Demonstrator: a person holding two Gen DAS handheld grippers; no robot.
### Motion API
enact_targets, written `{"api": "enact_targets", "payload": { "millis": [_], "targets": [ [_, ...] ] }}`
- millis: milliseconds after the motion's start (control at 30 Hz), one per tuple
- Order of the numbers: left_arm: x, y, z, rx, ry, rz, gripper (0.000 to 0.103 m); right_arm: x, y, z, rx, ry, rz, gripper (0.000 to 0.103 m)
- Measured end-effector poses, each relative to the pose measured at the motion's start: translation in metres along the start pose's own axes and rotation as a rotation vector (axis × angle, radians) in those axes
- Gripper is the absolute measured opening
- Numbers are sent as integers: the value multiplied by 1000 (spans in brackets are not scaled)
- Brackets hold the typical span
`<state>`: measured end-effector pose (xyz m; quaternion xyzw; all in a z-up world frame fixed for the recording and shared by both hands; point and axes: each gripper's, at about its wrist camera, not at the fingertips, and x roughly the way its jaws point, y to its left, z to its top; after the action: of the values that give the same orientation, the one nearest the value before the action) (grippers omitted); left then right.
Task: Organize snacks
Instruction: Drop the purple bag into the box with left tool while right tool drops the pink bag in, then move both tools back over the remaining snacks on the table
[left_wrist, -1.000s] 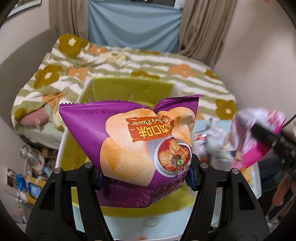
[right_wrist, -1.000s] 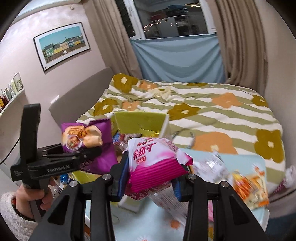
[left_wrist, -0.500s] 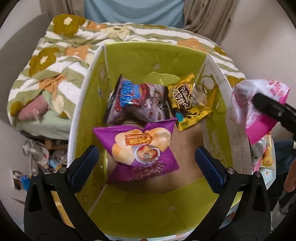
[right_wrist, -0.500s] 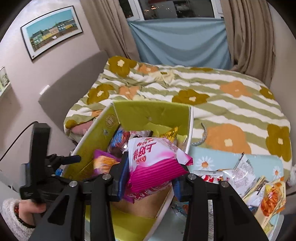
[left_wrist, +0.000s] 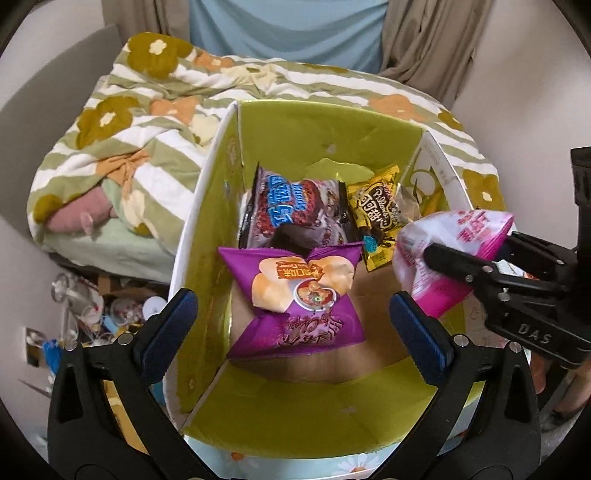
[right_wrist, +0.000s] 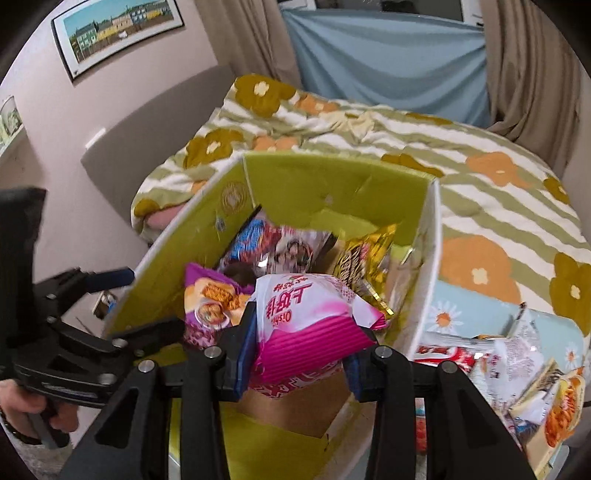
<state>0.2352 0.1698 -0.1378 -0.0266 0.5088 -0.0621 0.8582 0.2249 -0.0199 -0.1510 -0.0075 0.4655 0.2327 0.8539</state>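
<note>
Inside of open green-lined cardboard box (left_wrist: 325, 413), seen from above: purple crinkled foil crisp bag (left_wrist: 295, 295) lying flat on brown floor, near front wall; dark red-and-blue snack packet (left_wrist: 295, 210) and yellow foil packet (left_wrist: 376, 214) propped behind it against far wall. Left gripper (left_wrist: 293, 321) poised over box, jaws spread wide, blue pads (left_wrist: 173, 317) standing either side of purple bag and clear of it; nothing pinched. Right gripper (right_wrist: 299, 358) over right half of box, jaws pinching pink-and-white puffed snack bag (right_wrist: 306, 325) across its lower half, pads pressed into both sides, bag raised above box floor and not yet set down (right wall of box just beside it in left wrist view). More loose wrappers, red-and-white and orange (right_wrist: 517, 373), heaped on pale blue daisy-print table (right_wrist: 454, 306) outside box, right side. Handling, as judged: pink bag air-filled, very light, soft; film slick and crinkly, contents brittle, so moderate squeeze only. Best hold across belly, where air cushion gives pads something to bite; sealed fin edges thin and apt to slip out. Bag likely to roll or tip once let go. Free floor for it appears right of purple bag, in front of yellow packet. Risk: jaws or bag catching upright right wall flap on way in.
</note>
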Motion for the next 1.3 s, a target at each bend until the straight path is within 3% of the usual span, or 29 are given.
{"api": "enact_targets", "payload": {
  "millis": [133,233,267,300,333,367,433,900,1200,1300],
  "targets": [
    [2,1,-1,-15,4,7,103,10,-3,-1,3,22,24,39],
    [3,0,-3,-26,5,7,103,14,-5,0,6,29,17,47],
    [3,0,-3,-27,6,11,103,14,-6,0,9,26,13,58],
    [3,0,-4,-31,2,6,103,13,-7,0,17,20,14,79],
    [2,1,-6,-38,1,5,103,10,-10,-1,27,10,15,90],
    [1,1,-7,-44,0,6,103,8,-12,-1,36,-4,5,97],
    [-4,0,-8,-53,-7,4,103,2,-16,-2,48,-17,15,102],
    [-67,-13,-10,-56,-130,-14,103,-50,-15,0,49,-90,12,102],
    [-99,-34,-7,16,-185,-66,103,-104,-18,-6,126,-144,-18,103],
    [-99,-50,-5,60,-190,-95,103,-129,-26,-15,171,-176,-64,103]
  ]
}}
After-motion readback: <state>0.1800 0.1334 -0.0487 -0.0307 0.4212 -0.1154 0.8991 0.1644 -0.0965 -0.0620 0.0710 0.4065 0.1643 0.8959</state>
